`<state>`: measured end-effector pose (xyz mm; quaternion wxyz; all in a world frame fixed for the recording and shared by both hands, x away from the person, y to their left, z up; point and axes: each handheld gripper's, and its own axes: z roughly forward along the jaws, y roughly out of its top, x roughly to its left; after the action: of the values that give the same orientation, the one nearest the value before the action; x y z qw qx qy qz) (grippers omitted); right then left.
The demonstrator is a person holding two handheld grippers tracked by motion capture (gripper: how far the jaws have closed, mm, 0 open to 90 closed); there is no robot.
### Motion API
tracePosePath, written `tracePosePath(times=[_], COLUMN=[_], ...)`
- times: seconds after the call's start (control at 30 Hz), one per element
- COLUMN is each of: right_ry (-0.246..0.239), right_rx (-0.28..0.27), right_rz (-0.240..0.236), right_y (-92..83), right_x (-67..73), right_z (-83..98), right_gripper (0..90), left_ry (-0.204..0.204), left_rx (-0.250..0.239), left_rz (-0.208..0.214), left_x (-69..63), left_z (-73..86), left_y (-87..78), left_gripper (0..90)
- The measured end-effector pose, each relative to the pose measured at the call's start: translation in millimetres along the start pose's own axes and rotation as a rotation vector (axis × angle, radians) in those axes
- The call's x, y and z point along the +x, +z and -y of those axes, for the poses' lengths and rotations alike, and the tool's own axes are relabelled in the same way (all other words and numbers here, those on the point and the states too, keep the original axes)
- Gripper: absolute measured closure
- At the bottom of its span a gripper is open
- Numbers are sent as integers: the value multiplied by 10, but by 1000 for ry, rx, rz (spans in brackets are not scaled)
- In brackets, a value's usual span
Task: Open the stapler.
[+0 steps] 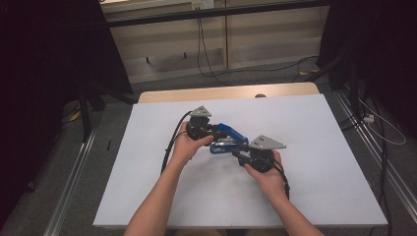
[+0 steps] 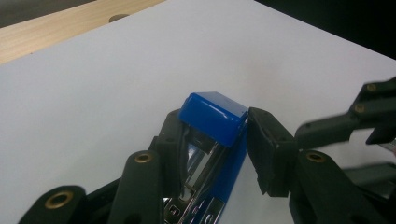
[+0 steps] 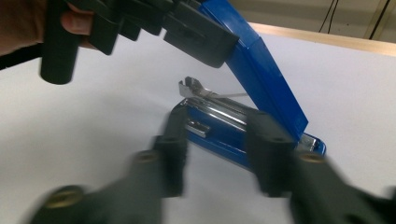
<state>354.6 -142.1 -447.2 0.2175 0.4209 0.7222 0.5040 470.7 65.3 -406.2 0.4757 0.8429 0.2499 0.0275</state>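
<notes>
A blue stapler (image 1: 228, 138) lies hinged open at the middle of the white sheet. Its blue lid (image 3: 261, 60) tilts up steeply, and my left gripper (image 2: 217, 140) is shut on the lid's free end (image 2: 212, 114), one pad on each side. The left hand holds that gripper (image 1: 215, 131) at the stapler's far left. The stapler's base (image 3: 219, 130) rests on the sheet with the metal magazine (image 3: 205, 93) exposed. My right gripper (image 3: 219, 145), blurred, has a jaw against each long side of the base. In the high view the right gripper (image 1: 240, 151) comes in from the near right.
A white sheet (image 1: 319, 162) covers most of the wooden table (image 1: 162, 96), whose far edge has a small round hole (image 1: 259, 95). Cables trail from both grippers toward the person. Metal rails (image 1: 74, 182) and dark stands flank the table.
</notes>
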Motion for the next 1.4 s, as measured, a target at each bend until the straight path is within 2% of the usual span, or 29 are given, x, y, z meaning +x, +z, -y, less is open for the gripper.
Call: tracePosePath(times=[0.07,0.17,0.43,0.5,0.57,0.63,0.77,0.97,1.1,1.4], right_ry=[6,31,68,94,93,96,143,154,175,186], right_rx=[4,5,2,-2,-3,6,-1,-49,-46,-61], right_rz=[-3,-5,-6,-18,-17,-1,8,52,49,70], right_y=[54,126,296,339,360,420,495,549,592,647], right_x=[-5,-13,16,25,27,41,49,47,18,17], right_z=[-10,-28,-124,-129,-133,-123,-99,-115,-113,-84], right_gripper=[847,900,900,900,900,900,900,900,900,900], left_ry=[0,1,3,6,4,1,-3,-11,-29,-42], left_rx=[1,8,26,31,29,35,39,39,32,21], left_rz=[-2,-3,-11,-11,-11,-16,-20,-14,-11,-12], left_x=[-6,-8,-25,-28,-33,-44,-66,-53,-49,-41], left_z=[-8,-17,-47,-56,-59,-79,-96,-94,-89,-84], left_y=[3,3,6,7,12,14,21,14,19,31], left_gripper=[592,591,590,590,590,591,589,592,593,588])
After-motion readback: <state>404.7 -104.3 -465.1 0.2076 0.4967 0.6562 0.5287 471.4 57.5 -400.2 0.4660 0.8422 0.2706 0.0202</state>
